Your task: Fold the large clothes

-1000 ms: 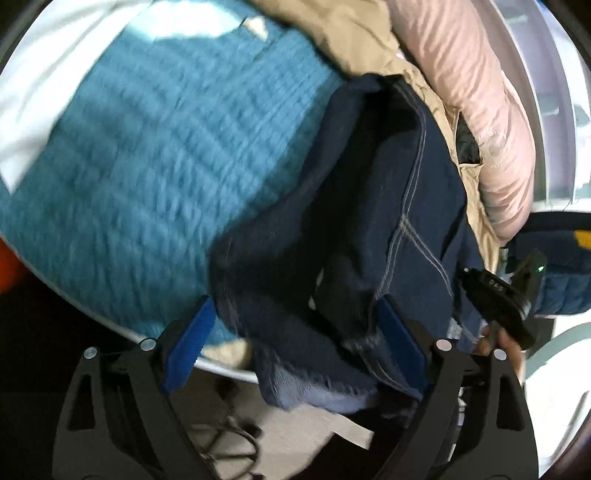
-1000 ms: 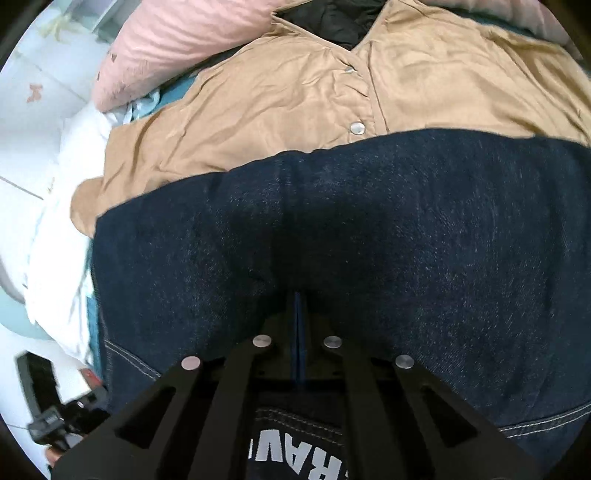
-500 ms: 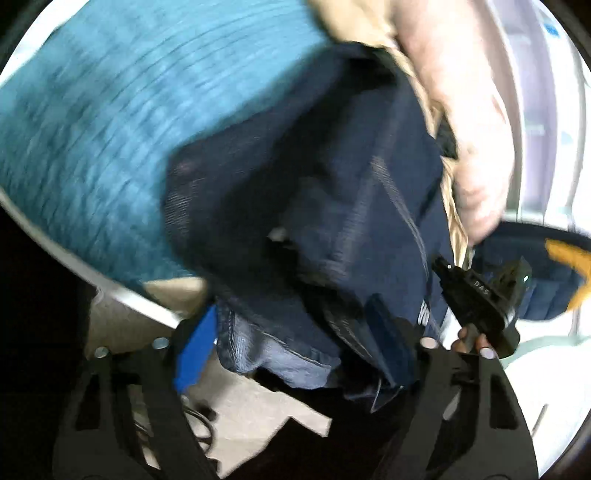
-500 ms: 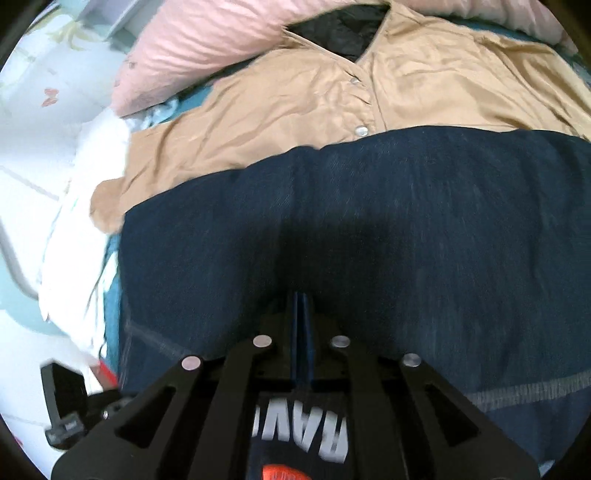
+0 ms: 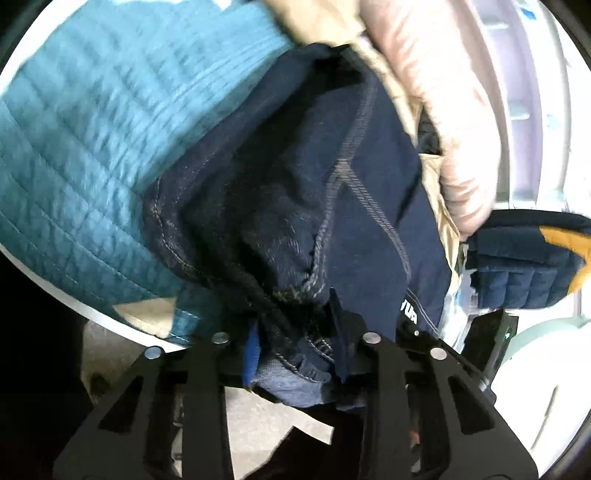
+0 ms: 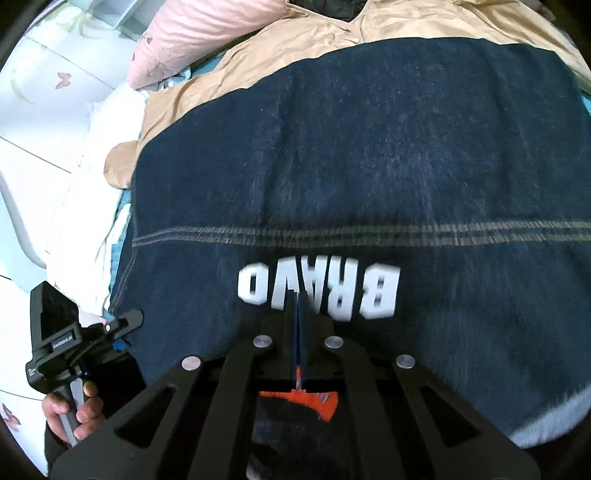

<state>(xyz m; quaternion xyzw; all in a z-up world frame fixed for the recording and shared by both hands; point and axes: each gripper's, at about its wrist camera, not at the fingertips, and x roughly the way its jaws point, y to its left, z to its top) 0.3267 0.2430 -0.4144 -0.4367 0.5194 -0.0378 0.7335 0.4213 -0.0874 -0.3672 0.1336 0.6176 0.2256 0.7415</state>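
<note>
A dark navy denim garment [image 6: 369, 155] with white "BRAVO" lettering lies spread over the bed. My right gripper [image 6: 297, 328] is shut on its near edge, with the cloth pinched between the blue pads. In the left wrist view the same denim [image 5: 295, 206] is bunched at one side, and my left gripper [image 5: 295, 354] is shut on that bunched edge at the bed's rim. The left gripper also shows in the right wrist view [image 6: 122, 325], held by a hand at the garment's left corner.
A tan shirt [image 6: 280, 40] lies under the denim. A pink pillow [image 6: 192, 29] and a white sheet [image 6: 92, 177] are at the left. A teal quilt [image 5: 110, 129] covers the bed. A navy and orange padded item [image 5: 528, 266] sits at the right.
My left gripper has closed on the bunched denim edge. The denim has slid toward my right gripper, so the "BRAVO" lettering and a seam now show.
</note>
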